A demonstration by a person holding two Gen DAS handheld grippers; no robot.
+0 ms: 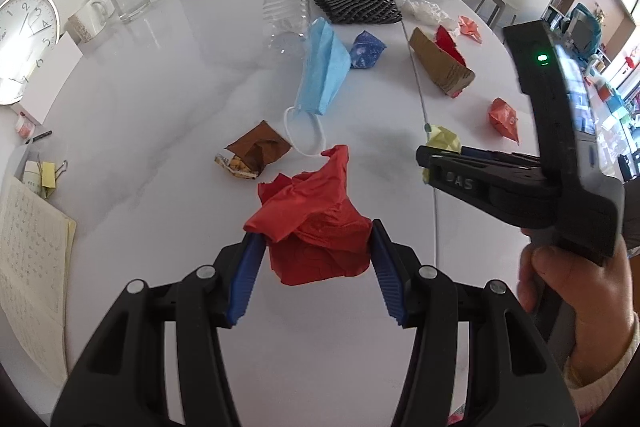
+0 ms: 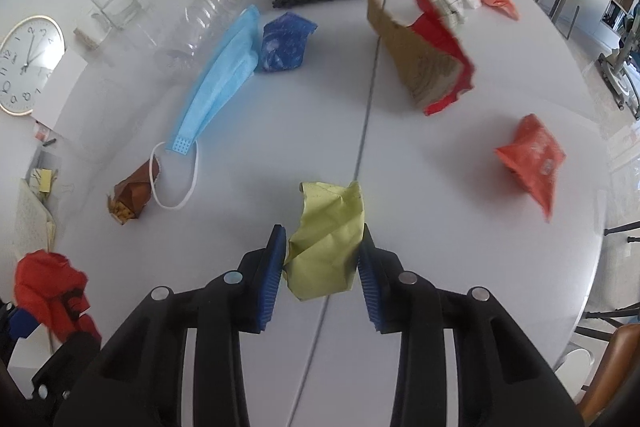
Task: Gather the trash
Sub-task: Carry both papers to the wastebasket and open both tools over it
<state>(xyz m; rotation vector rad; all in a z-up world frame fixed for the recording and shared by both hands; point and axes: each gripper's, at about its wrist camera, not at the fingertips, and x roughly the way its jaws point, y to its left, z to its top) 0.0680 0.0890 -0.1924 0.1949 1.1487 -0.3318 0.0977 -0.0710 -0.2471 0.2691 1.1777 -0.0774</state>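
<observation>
Left hand-held gripper (image 1: pixel 313 269): clamped on red crumpled paper (image 1: pixel 316 227).
Right hand-held gripper (image 2: pixel 322 277): pinched yellow paper wad (image 2: pixel 326 247).
Remaining: mask (image 2: pixel 220 75), wrappers, bottle (image 1: pixel 286 17) lay on surface (image 2: pixel 280 147).

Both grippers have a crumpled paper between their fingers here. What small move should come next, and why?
Probably lift both. The left gripper pinches the red crumpled paper and the right gripper pinches the yellow crumpled paper; both wads sit low over the white table.
</observation>
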